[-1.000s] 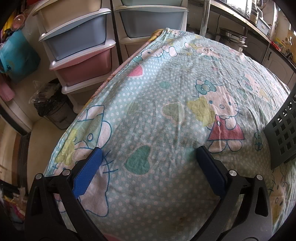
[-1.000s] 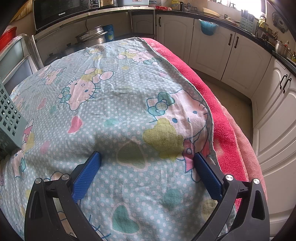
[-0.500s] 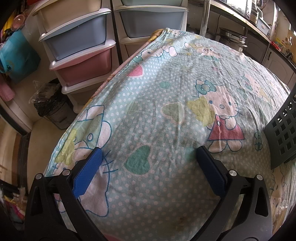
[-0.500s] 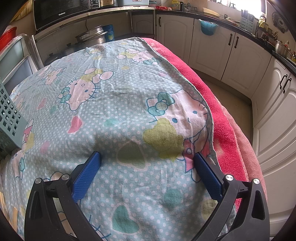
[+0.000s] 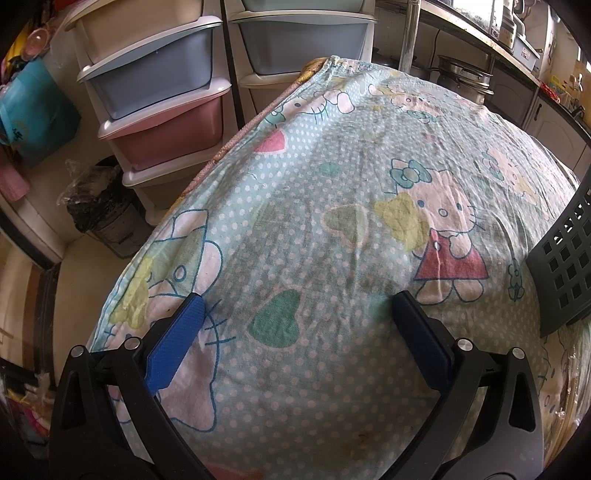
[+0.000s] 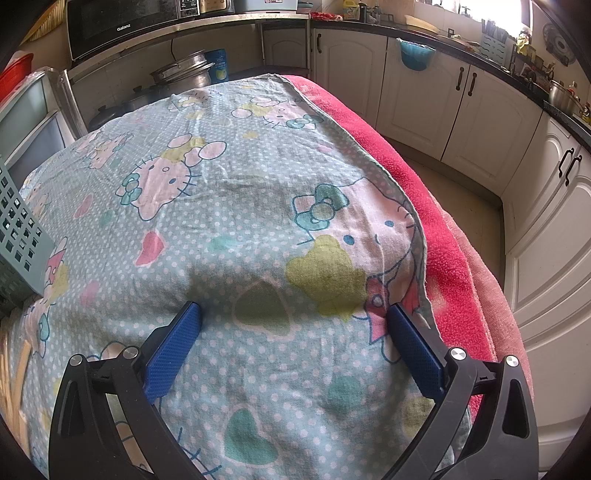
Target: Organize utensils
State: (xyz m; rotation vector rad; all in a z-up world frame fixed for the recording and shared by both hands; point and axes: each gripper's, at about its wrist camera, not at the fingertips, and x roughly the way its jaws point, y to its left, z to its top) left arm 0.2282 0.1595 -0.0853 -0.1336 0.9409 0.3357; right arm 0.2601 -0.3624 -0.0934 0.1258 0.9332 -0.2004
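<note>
My left gripper is open and empty above a table covered with a light blue cartoon-cat cloth. A dark perforated plastic basket stands at the right edge of the left wrist view. My right gripper is open and empty over the same cloth. The basket shows at the left edge of the right wrist view. No utensils are in view.
Plastic drawer units and a bagged bin stand left of the table. A red towel hangs over the table's right side. Kitchen cabinets, a microwave and pots lie beyond.
</note>
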